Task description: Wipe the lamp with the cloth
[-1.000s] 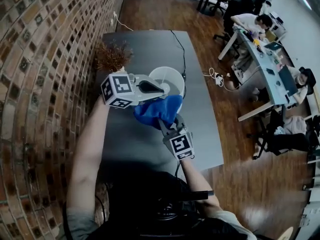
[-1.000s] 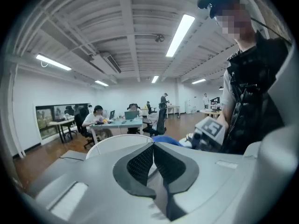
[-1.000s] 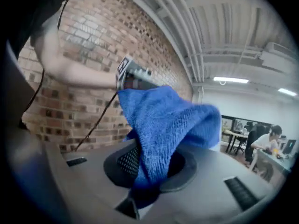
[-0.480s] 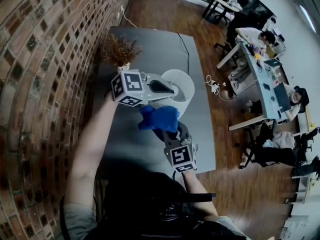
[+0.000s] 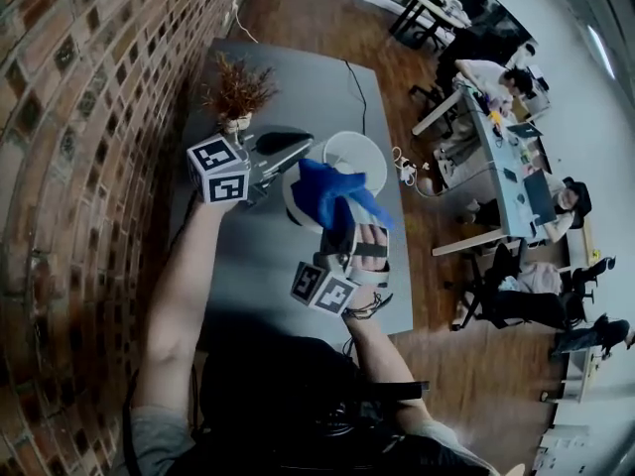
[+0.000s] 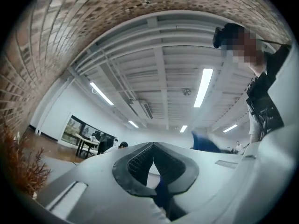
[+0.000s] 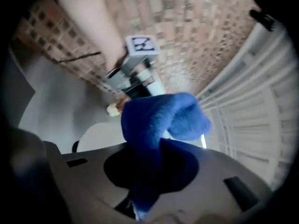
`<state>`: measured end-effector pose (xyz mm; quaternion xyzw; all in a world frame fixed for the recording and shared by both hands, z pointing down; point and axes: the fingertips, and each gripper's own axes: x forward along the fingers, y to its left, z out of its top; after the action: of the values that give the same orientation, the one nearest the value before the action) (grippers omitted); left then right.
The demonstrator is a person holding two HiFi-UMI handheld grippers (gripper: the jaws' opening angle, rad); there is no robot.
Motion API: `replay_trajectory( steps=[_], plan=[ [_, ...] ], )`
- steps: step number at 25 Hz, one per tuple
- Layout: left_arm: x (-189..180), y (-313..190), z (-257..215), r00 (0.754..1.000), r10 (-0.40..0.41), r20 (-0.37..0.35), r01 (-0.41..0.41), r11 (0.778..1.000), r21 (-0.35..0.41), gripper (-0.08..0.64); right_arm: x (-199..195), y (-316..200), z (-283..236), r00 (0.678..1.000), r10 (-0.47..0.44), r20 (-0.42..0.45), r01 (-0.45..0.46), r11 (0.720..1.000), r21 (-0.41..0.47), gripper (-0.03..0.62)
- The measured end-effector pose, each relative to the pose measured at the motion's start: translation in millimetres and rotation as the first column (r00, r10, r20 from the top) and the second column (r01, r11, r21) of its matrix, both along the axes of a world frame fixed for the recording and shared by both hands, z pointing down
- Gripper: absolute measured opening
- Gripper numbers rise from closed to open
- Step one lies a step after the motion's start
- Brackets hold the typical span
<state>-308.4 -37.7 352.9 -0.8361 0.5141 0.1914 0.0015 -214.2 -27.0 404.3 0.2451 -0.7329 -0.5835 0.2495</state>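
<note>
– Fingers of right gripper?
– Clamped narrow on blue cloth; cloth bunched, sticking up past tips.
– Left gripper?
– Pressed together, nothing between. Pointing right in head view, tilted up toward ceiling lights.
– Lamp?
– White shade, upper centre of head view, on grey table, just right of left tips. Cloth just below, overlapping shade's lower left edge; contact unclear.
– Anything else?
– Dried plant at upper left, beside brick wall, near shade.
</note>
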Motion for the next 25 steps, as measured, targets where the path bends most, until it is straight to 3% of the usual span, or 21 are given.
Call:
replay_trajectory(
  steps=[2,5,8,10,11,13,15,17,18,19,20,21,23,24,25],
  plan=[
    [-4,8,8,1.0,-0.024,-0.019,0.024,1.0,-0.007,0.001,-6,-1,60,0.987,0.041,-0.154,-0.046,0.998,-0.032,0.066],
    [-6,29,20,0.999,-0.041,-0.034,0.041,0.999,-0.01,0.001,0,4,122,0.948,0.049,-0.315,-0.084,0.991,-0.1,0.066],
    [-4,46,37,0.995,-0.065,-0.071,0.064,0.998,-0.019,0.001,9,22,166,0.888,-0.037,-0.458,-0.048,0.984,-0.173,0.066],
    [2,56,48,0.993,-0.075,-0.093,0.073,0.997,-0.025,0.001,17,39,183,0.864,-0.127,-0.488,-0.036,0.95,-0.31,0.067],
    [5,61,51,0.992,-0.079,-0.101,0.077,0.997,-0.025,0.001,22,47,186,0.862,-0.166,-0.478,-0.044,0.917,-0.397,0.067],
    [13,70,51,0.99,-0.101,-0.095,0.099,0.995,-0.025,0.001,35,55,176,0.883,-0.226,-0.412,-0.062,0.813,-0.579,0.067],
    [31,74,41,0.99,-0.138,-0.04,0.137,0.99,-0.028,0.001,53,48,141,0.929,-0.23,-0.289,-0.069,0.66,-0.748,0.067],
    [67,69,31,0.982,-0.167,0.085,0.172,0.984,-0.052,0.002,69,24,81,0.978,-0.166,-0.126,-0.028,0.496,-0.868,0.066],
    [89,63,30,0.97,-0.175,0.17,0.19,0.979,-0.077,0.022,71,7,42,0.991,-0.127,-0.047,0.016,0.452,-0.892,0.066],
    [114,52,31,0.948,-0.177,0.266,0.211,0.972,-0.106,0.05,69,-10,-2,0.994,-0.109,0.019,0.067,0.452,-0.889,0.066],
    [139,39,34,0.911,-0.177,0.372,0.241,0.962,-0.132,0.107,62,-25,-45,0.989,-0.13,0.066,0.122,0.49,-0.863,0.066],
    [161,22,36,0.855,-0.174,0.488,0.279,0.949,-0.149,0.165,53,-33,-84,0.978,-0.189,0.086,0.178,0.549,-0.817,0.066],
    [197,-12,31,0.713,-0.157,0.683,0.343,0.928,-0.145,0.264,25,-31,-137,0.935,-0.352,0.032,0.27,0.653,-0.707,0.066],
    [208,-29,29,0.662,-0.144,0.735,0.359,0.923,-0.142,0.265,7,-25,-149,0.911,-0.412,-0.035,0.288,0.692,-0.662,0.066],
    [214,-45,29,0.636,-0.136,0.76,0.373,0.916,-0.149,0.264,-11,-16,-154,0.883,-0.455,-0.114,0.291,0.722,-0.628,0.066]
  ],
)
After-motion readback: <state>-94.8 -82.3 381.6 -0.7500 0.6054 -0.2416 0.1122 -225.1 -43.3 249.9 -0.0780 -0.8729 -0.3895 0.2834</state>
